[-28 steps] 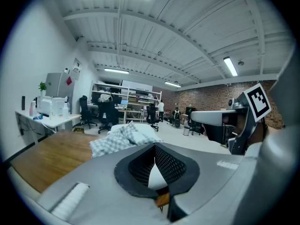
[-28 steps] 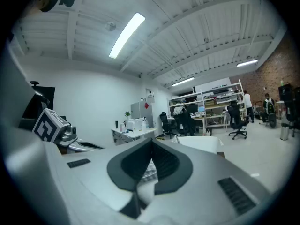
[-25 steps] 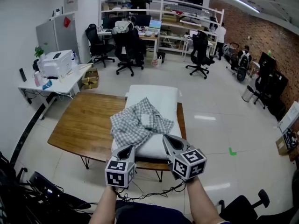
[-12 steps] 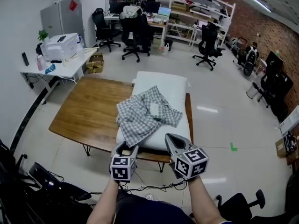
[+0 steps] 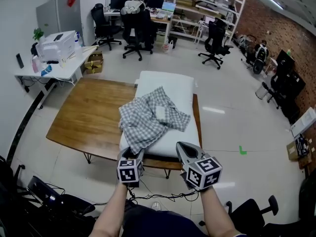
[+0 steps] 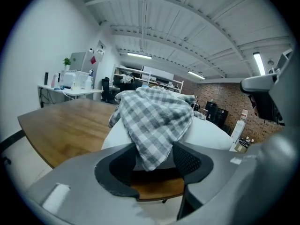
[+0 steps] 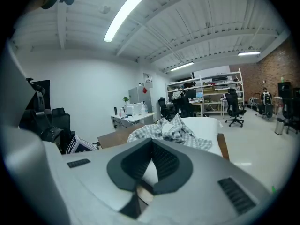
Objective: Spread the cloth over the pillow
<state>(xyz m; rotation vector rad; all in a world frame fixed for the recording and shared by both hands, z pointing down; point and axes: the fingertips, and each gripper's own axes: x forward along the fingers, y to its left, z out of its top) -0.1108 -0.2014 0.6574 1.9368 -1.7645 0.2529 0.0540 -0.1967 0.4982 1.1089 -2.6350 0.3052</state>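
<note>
The crumpled grey-and-white checked cloth [image 5: 150,118] lies bunched on the long white pillow [image 5: 168,85] at the right edge of the brown wooden worktop [image 5: 84,122], one corner drooping over the pillow's near end. The left tongs [image 5: 132,154] have just been opening and stand wide around that corner, not clamping it. The right tongs [image 5: 183,149] are closed on nothing (the far brown cardboard box [image 5: 94,63] is too small to show its contents).

Left gripper [image 6: 154,159] lowered, jaws just opened, cloth [image 6: 154,116] corner between them
</note>
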